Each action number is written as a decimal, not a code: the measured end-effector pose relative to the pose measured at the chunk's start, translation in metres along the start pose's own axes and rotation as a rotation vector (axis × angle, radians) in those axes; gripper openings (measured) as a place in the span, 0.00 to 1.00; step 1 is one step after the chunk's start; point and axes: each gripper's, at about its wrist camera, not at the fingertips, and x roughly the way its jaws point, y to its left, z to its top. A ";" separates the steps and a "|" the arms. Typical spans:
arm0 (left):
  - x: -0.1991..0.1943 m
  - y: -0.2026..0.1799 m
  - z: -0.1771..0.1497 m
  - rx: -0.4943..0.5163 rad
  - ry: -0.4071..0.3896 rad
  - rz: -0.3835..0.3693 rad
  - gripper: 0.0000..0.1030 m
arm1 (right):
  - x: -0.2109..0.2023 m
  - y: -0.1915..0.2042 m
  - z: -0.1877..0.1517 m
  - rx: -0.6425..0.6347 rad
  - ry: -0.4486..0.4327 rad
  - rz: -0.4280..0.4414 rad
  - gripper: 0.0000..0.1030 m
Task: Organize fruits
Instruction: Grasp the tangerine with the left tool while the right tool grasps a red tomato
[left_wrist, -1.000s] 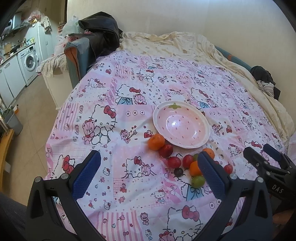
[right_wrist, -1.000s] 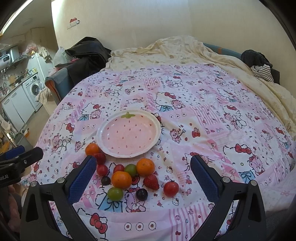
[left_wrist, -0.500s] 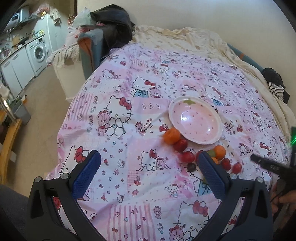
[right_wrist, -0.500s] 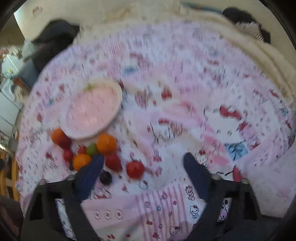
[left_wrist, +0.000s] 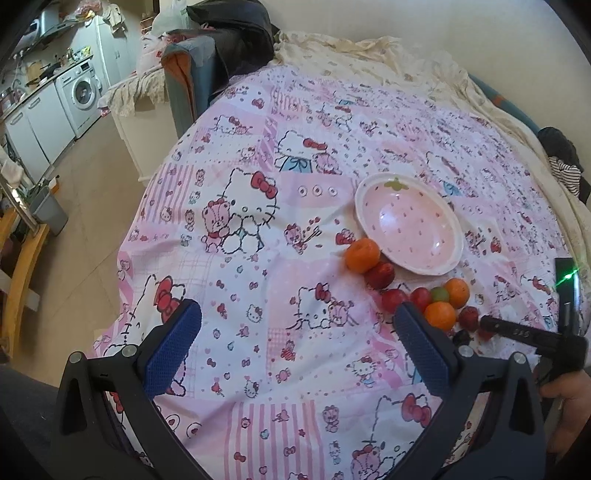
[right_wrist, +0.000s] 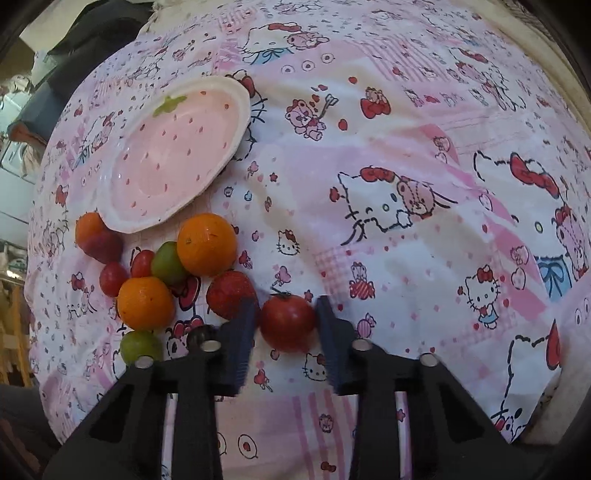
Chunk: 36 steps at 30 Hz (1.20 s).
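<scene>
— Ahead of the wide-open, empty left gripper (left_wrist: 297, 343), what lies around?
— Only pink cartoon-print bedspread (left_wrist: 258, 229); its right finger (left_wrist: 421, 343) hides part of the fruit cluster beside the pink strawberry-shaped plate (left_wrist: 408, 227). Three oranges show.
— And from the right wrist?
— The right gripper (right_wrist: 286, 321) has just been closing, its pads against a round red tomato (right_wrist: 288, 323); a red strawberry (right_wrist: 229, 293) touches its left finger. Three oranges, two green fruits.

Home studio flat, bed (left_wrist: 295, 258) under cartoon-cat quilt; washing machine (left_wrist: 79, 92), kitchen counter (left_wrist: 33, 86) beyond
</scene>
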 end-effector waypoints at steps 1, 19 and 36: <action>0.002 0.001 -0.001 -0.003 0.011 0.002 1.00 | -0.002 -0.001 0.000 0.009 -0.004 0.008 0.31; 0.086 -0.047 0.045 0.016 0.205 -0.073 0.74 | -0.057 0.024 0.009 0.015 -0.172 0.280 0.31; 0.171 -0.058 0.048 -0.113 0.393 -0.187 0.38 | -0.044 0.020 0.017 0.046 -0.135 0.307 0.31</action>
